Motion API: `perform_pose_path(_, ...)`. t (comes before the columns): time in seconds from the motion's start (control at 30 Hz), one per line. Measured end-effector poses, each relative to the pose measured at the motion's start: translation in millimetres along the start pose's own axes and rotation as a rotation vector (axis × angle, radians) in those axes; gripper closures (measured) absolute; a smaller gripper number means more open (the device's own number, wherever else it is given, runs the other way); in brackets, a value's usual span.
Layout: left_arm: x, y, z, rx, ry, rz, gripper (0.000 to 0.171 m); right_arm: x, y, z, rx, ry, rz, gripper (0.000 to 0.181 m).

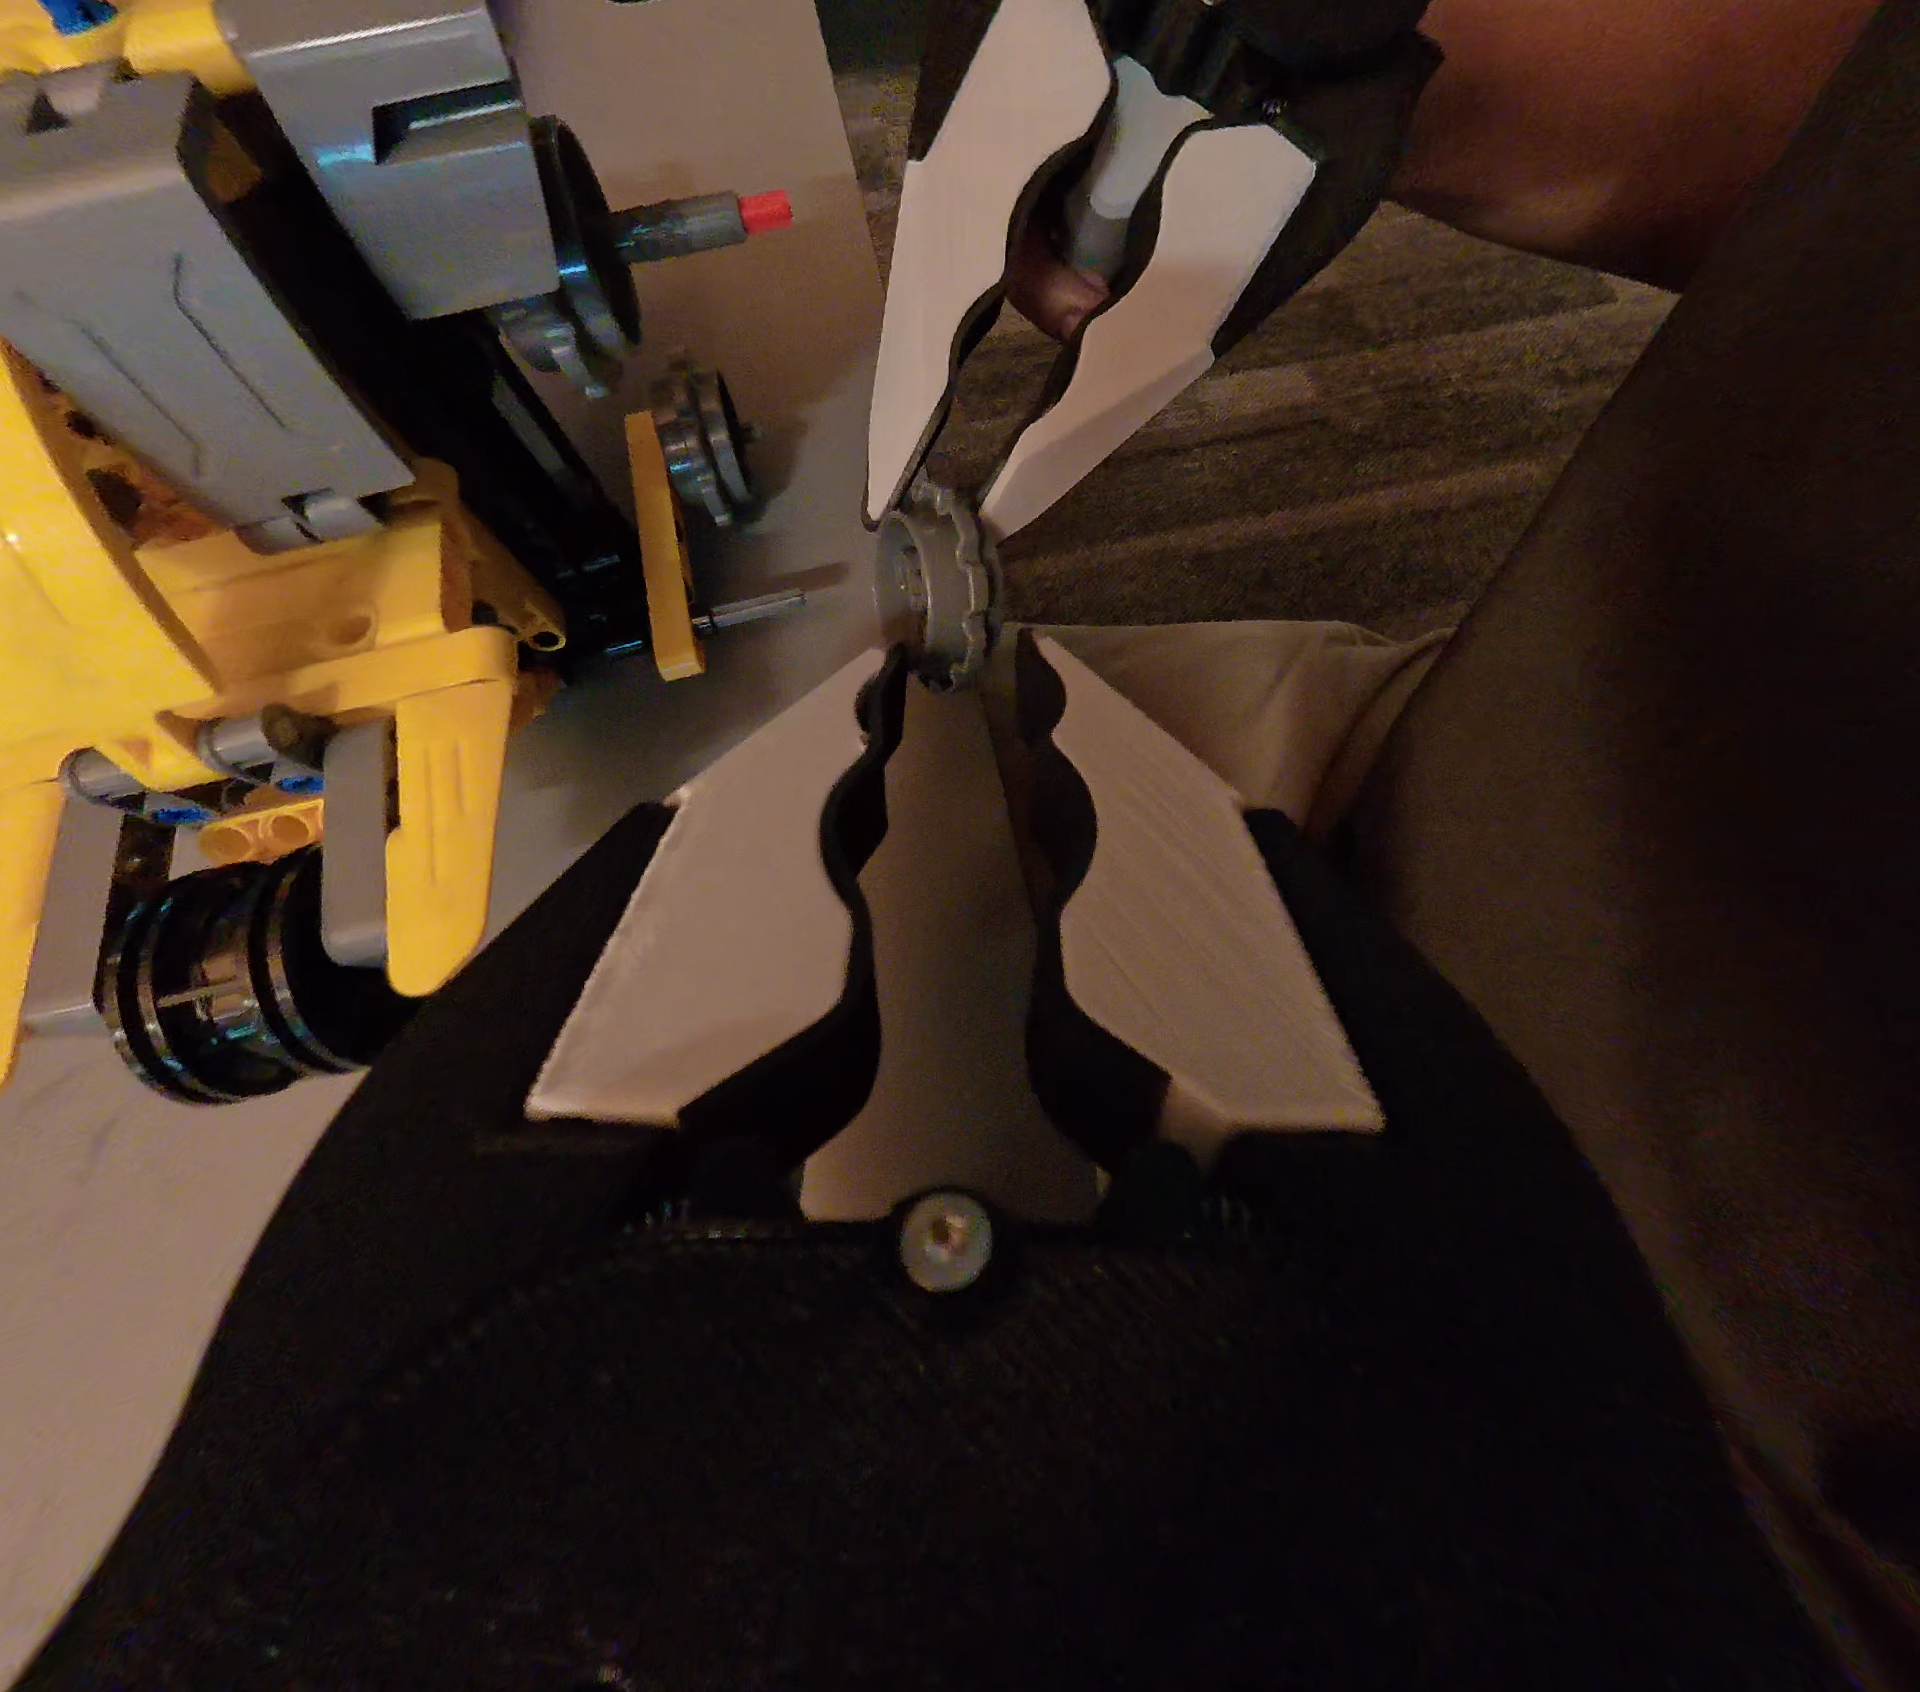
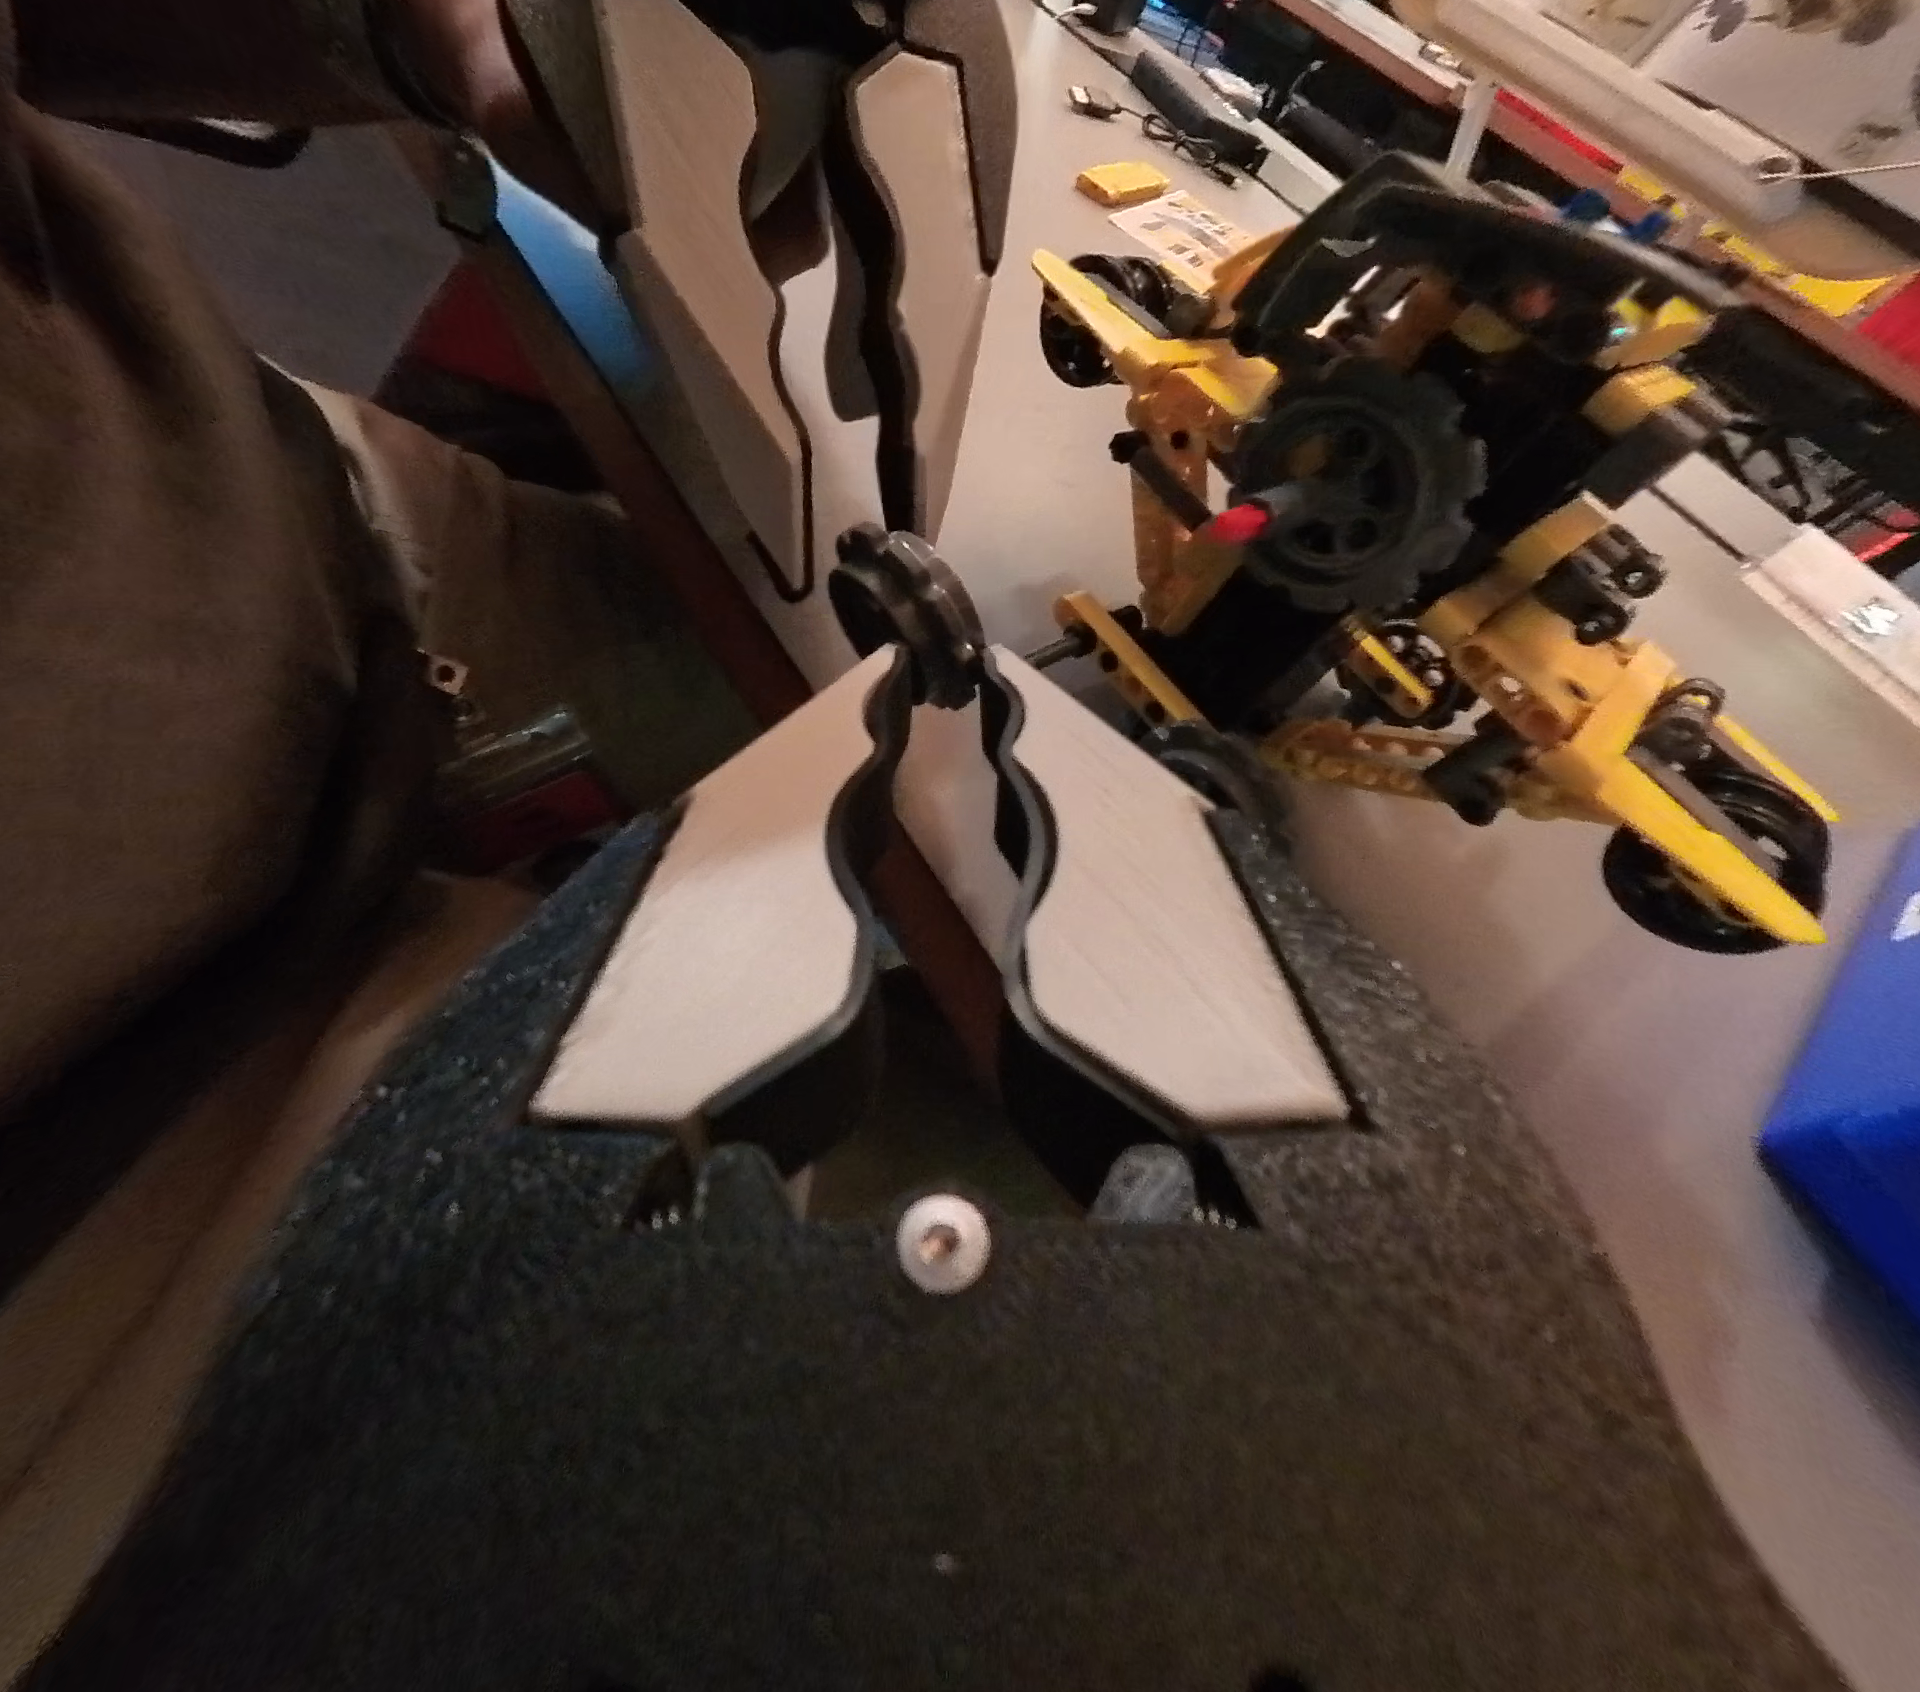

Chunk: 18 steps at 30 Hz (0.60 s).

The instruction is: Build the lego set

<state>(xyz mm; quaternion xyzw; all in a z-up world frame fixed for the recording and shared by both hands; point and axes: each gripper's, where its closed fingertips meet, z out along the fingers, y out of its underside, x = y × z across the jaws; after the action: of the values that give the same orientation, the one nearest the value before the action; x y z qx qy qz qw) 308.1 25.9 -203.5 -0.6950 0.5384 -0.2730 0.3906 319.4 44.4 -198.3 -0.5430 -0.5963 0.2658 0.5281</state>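
A small grey toothed wheel [image 1: 935, 593] hangs in the air, pinched from two sides. In the left wrist view, my left gripper [image 1: 951, 666] grips its lower rim from below, and my right gripper [image 1: 935, 504] grips its upper rim from above. In the right wrist view the wheel [image 2: 904, 614] looks dark; my right gripper [image 2: 940, 671] holds it from below and the left gripper [image 2: 857, 551] meets it from above. Just left of the wheel stands a yellow, black and grey brick-built vehicle [image 1: 312, 499] with a thin black axle [image 1: 769, 603] pointing at the wheel.
The vehicle [image 2: 1455, 551] stands on a grey table [image 2: 1403, 1071] and carries a red-tipped axle [image 2: 1242, 522] and a black tyre [image 2: 1351, 489]. A blue box [image 2: 1849, 1071] is at the right. A yellow piece [image 2: 1117, 182], a leaflet [image 2: 1184, 229] and cables [image 2: 1184, 136] lie farther back. A person's sleeve [image 2: 156, 499] fills the left. Left and right tips are no more than a few centimetres apart.
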Motion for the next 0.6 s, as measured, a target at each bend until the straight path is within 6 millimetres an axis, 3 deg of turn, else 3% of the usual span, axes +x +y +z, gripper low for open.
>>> perform_pose_path(0.6,-14.3,11.1,8.7,-0.087,-0.081,-0.045,0.156,9.6,16.5,6.3,-0.069,-0.010,0.078,0.169)
